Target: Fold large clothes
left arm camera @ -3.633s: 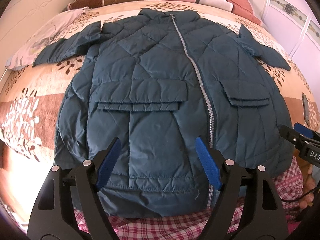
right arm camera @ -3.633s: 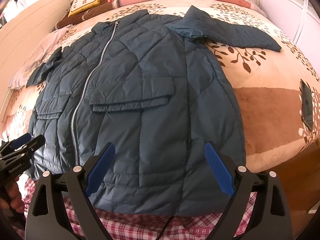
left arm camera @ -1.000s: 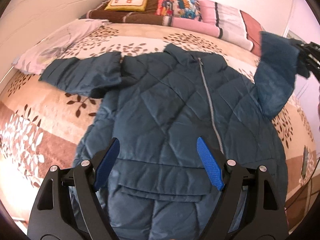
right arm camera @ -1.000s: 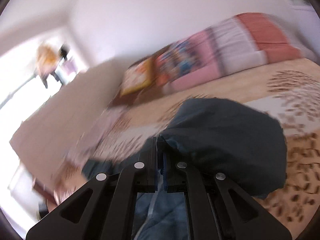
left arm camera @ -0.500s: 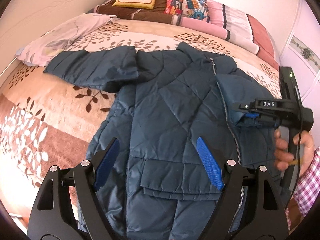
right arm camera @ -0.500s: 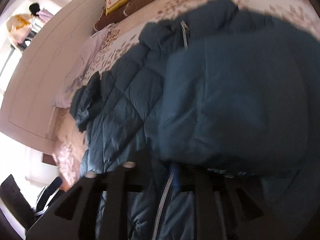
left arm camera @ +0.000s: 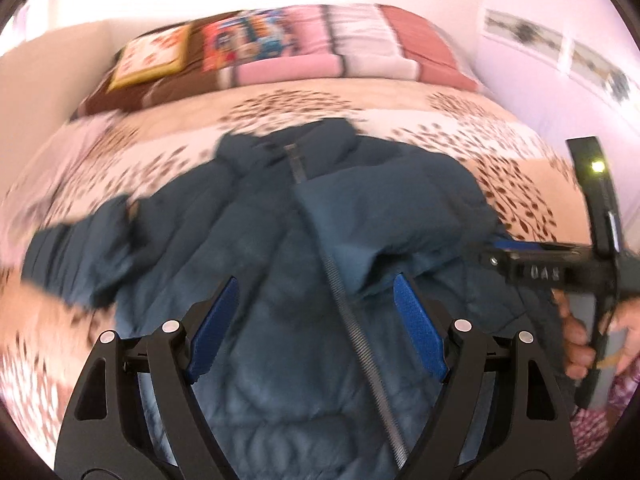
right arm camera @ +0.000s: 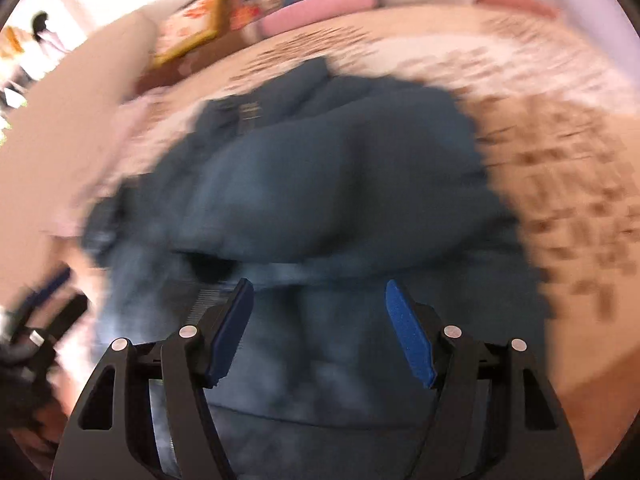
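My right gripper [right arm camera: 316,328] just opened, left gripper [left arm camera: 316,324] open w/ nothing inside; puffy sleeve [left arm camera: 384,216] may spring back off the jacket [left arm camera: 280,344]

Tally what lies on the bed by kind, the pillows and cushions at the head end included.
Quilted jacket: 1
Yellow-bordered cushion: 1
Bright cartoon-print cushion: 1
Pink and white striped pillows: a blurred stack, counted as 1
Pale cloth at the left edge of the bed: 1, too blurred to name
Total: 5
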{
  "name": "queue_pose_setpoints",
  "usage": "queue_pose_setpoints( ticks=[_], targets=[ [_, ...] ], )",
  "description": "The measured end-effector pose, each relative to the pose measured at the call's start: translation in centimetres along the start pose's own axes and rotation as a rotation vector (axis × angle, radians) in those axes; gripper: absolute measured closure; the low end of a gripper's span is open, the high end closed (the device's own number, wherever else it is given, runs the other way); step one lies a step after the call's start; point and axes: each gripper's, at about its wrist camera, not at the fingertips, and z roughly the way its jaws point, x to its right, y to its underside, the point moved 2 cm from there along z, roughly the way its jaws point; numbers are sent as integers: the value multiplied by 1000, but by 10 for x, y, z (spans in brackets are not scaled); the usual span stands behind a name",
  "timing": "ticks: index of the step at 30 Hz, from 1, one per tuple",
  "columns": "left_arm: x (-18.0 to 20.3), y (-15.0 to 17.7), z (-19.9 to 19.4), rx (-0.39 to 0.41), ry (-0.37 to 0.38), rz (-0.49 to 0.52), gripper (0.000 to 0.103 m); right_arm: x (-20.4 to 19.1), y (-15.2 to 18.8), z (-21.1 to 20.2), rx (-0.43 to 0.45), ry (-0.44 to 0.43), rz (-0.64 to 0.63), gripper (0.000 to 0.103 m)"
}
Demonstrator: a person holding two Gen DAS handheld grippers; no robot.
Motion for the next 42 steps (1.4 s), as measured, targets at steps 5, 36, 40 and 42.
queue_pose_setpoints(
  ticks=[5, 36, 40, 42],
  targets=[
    [68, -21, 24, 8, 11, 232, 24, 35, 11, -12, 27, 64, 64, 35],
    [-146, -14, 41, -106, -294, -299, 103, 14, 20, -8, -13, 11, -1, 35],
    [-177, 18, 48, -150, -312, -397, 103, -5, 23, 1, -36, 11, -42, 35],
    [-193, 33, 41, -142, -311, -458, 98, -12, 23, 4, -46, 6, -64, 35]
  ],
)
